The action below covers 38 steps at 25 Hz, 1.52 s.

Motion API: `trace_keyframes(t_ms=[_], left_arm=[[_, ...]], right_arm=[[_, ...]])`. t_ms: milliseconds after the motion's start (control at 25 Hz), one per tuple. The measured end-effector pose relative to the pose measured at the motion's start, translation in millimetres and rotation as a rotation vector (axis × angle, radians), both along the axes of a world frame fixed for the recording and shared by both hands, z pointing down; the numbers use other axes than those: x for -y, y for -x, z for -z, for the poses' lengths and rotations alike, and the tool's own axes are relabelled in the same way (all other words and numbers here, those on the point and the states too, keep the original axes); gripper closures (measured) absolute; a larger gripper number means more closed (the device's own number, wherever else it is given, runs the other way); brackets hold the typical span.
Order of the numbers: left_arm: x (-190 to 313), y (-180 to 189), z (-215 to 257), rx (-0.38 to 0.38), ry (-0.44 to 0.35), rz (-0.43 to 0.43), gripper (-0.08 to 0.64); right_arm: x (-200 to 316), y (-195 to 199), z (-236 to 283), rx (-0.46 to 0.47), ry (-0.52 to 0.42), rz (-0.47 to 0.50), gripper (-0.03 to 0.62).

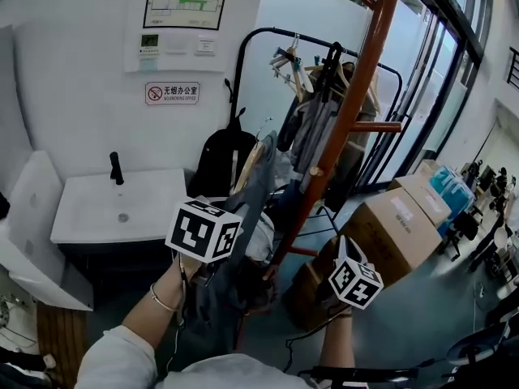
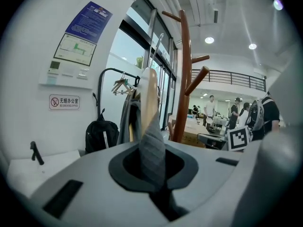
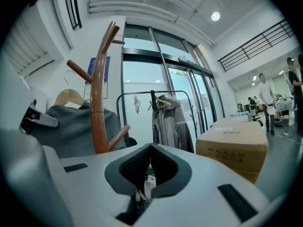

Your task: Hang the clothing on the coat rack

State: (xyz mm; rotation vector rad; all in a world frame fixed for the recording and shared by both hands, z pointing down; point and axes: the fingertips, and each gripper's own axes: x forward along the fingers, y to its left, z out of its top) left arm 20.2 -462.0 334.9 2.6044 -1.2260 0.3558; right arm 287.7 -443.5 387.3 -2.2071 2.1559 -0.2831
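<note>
My left gripper (image 2: 154,171) is shut on a grey garment (image 2: 152,148) that hangs from a wooden hanger (image 2: 148,92). In the head view its marker cube (image 1: 203,229) sits at the lower left, and the grey garment (image 1: 251,197) rises from it towards the coat rack. The reddish-brown coat rack (image 1: 357,104) stands just right of it, with bare pegs (image 1: 375,126). My right gripper (image 3: 149,148) has its jaws together at the tips. It is low beside the coat rack's pole (image 3: 98,98). A bit of white cloth (image 3: 147,188) shows under its jaws.
A black clothes rail (image 1: 268,32) with hung jackets (image 1: 312,128) stands behind the rack. A black backpack (image 1: 217,162) leans by the white sink counter (image 1: 89,217). Cardboard boxes (image 1: 401,225) lie at the right. People stand far off (image 3: 264,98).
</note>
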Motion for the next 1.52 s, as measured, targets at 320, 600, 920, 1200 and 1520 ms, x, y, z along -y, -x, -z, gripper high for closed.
trace_keyframes(t_ms=[320,600,920,1200,1520], left_arm=[[7.6,-11.2,45.3,0.011,-0.076,0.0,0.537],[16.7,-20.5,83.0,0.015,-0.141,-0.001,0.537],[29.0,-29.8,124.4,0.027,-0.185,-0.033,0.537],[31.4,-37.8,159.6,0.04,-0.227,-0.068,0.537],[37.0,-46.4,205.5,0.045,-0.266,-0.089,0.537]], right_arm=[[18.6,-2.0,16.5,-0.031,-0.01,0.046,0.569],[30.8,-3.2,28.3,-0.033,-0.028,0.076,0.569],[45.3,-1.1,34.6,-0.002,-0.045,0.102,0.569],[51.1,1.1,35.8,0.022,-0.052,0.115,0.569],[52.1,-3.2,26.3,0.052,-0.034,0.113,0.569]])
